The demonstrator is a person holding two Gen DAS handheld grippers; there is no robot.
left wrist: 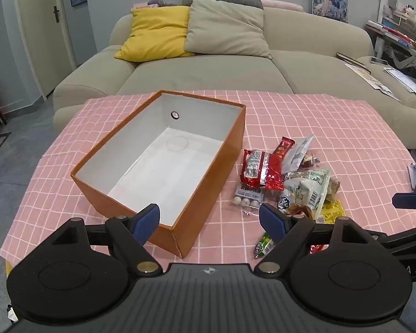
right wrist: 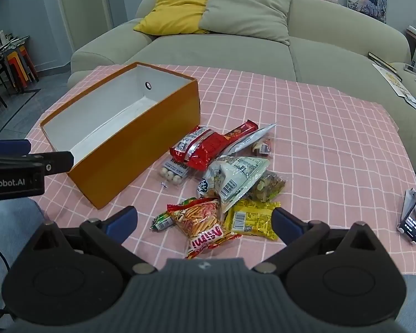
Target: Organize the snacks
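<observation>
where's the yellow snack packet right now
In the right wrist view the yellow packet lies on the pink checked cloth, at the pile's near right edge, beside the Mimi bag.

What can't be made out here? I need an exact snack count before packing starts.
- Snack pile, both views: packets overlap, lower ones partly covered, so no exact count.
- Striped snack bag, right wrist view: its near end is hidden behind the right tool.
- Orange box, left wrist view: near inside corner hidden by the left tool.
- Packet labels: print too small to read.
- Phone, right wrist view: cut by the edge.
</observation>
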